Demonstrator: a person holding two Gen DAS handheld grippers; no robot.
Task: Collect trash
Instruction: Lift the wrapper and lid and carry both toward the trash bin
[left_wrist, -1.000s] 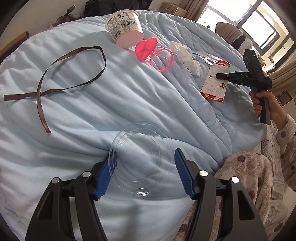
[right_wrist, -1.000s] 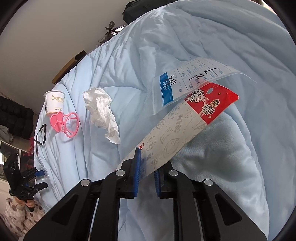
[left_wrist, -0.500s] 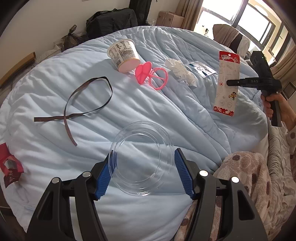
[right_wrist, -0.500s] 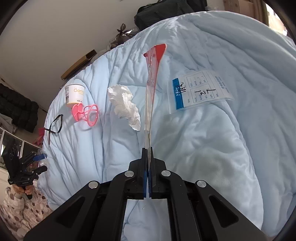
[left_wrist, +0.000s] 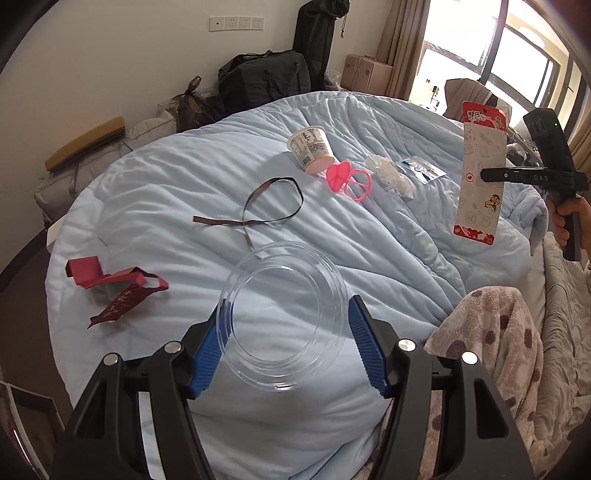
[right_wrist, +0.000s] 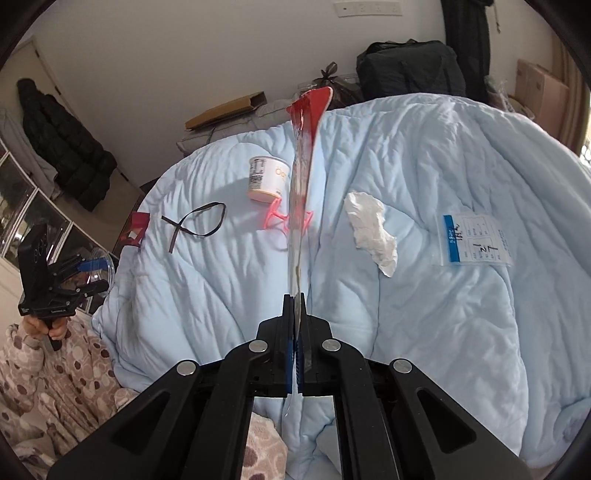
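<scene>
My left gripper (left_wrist: 286, 345) is shut on a clear plastic lid (left_wrist: 282, 317), held above the near edge of the light blue duvet (left_wrist: 388, 251). My right gripper (right_wrist: 295, 314) is shut on a red and white snack wrapper (right_wrist: 301, 177), held upright in the air; the wrapper also shows in the left wrist view (left_wrist: 480, 170). On the duvet lie a yogurt cup (left_wrist: 312, 147), a pink plastic ring toy (left_wrist: 349, 179), a crumpled white tissue (right_wrist: 371, 225), a labelled zip bag (right_wrist: 474, 240), a brown ribbon (left_wrist: 258, 210) and torn red card pieces (left_wrist: 114, 288).
Black bags (left_wrist: 266, 79) and a flat cardboard box (left_wrist: 85, 142) stand against the far wall. A dark coat (right_wrist: 62, 144) hangs at the left. A spotted fleece sleeve (left_wrist: 491, 339) lies at the duvet's right edge. Windows (left_wrist: 517, 59) are at the far right.
Both grippers have risen and pulled back from the bed. The right one lifted the wrapper off the duvet and turned it upright. The left one lifted the clear lid.
</scene>
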